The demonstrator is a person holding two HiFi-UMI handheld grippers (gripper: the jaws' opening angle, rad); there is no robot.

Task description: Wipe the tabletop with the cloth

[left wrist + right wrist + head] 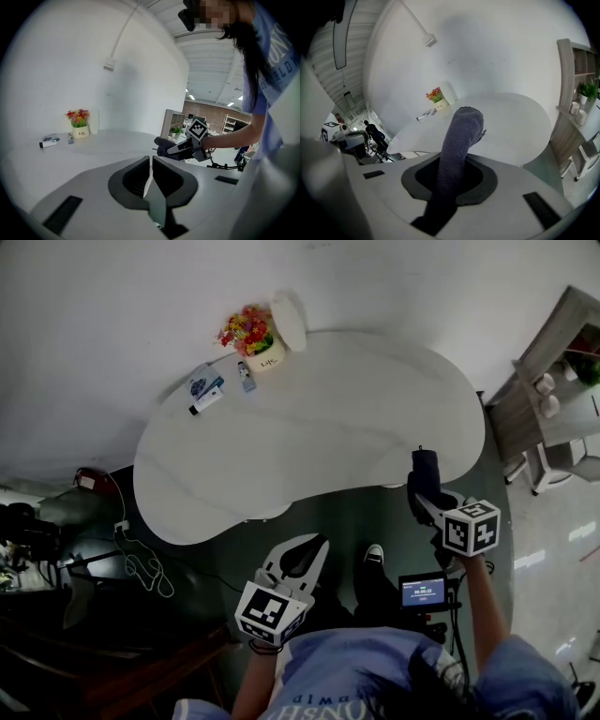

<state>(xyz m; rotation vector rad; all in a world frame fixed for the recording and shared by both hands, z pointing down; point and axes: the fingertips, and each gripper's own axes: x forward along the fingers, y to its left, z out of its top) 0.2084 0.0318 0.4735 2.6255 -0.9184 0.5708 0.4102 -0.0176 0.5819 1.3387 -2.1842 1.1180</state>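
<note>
A white kidney-shaped table (309, 427) lies ahead of me, also seen in the left gripper view (93, 150) and the right gripper view (511, 126). A dark grey cloth (425, 470) sticks up out of my right gripper (422, 489), which is shut on it just off the table's near right edge. In the right gripper view the cloth (461, 136) stands up from the jaws of the right gripper (454, 161) and hides them. My left gripper (319, 545) hangs below the table's near edge, shut and holding nothing (151, 161). The cloth (166, 146) also shows in the left gripper view.
At the table's far edge stand a flower pot (253, 338), a white round object (289, 322), a small bottle (246, 376) and packets (204, 388). A shelf unit (553, 381) is at the right. Cables (141, 563) lie on the floor at left. A screen device (424, 592) sits near my feet.
</note>
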